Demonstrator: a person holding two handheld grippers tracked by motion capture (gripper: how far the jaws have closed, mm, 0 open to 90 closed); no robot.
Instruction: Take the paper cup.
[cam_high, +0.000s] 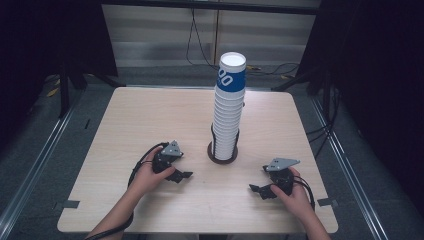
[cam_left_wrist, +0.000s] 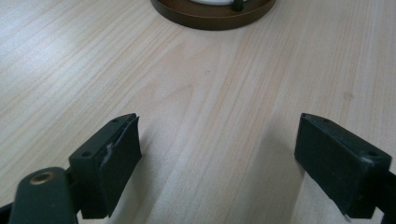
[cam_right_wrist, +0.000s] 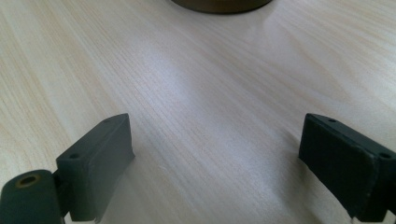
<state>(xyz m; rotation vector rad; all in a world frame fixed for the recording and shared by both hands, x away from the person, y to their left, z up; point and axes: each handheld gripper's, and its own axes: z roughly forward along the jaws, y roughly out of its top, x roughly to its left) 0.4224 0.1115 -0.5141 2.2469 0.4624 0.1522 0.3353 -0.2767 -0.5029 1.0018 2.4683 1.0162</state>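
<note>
A tall stack of white paper cups (cam_high: 227, 110), the top one with a blue band, stands in a dark round holder (cam_high: 222, 155) at the middle of the light wooden table (cam_high: 150, 115). My left gripper (cam_high: 184, 176) rests low on the table to the left of the holder, jaws wide apart with nothing between them. My right gripper (cam_high: 256, 190) sits to the holder's right, also open and empty. In the left gripper view the brown base of the holder (cam_left_wrist: 212, 14) lies ahead of my gripper (cam_left_wrist: 217, 158). The right gripper view has the same holder base (cam_right_wrist: 219, 5) at the top, beyond my gripper (cam_right_wrist: 215, 163).
Dark curtains hang at both sides. Cables (cam_high: 200, 45) run over the floor behind the table, and metal rails (cam_high: 40, 155) run along the floor at left and right. Bare tabletop surrounds the holder on all sides.
</note>
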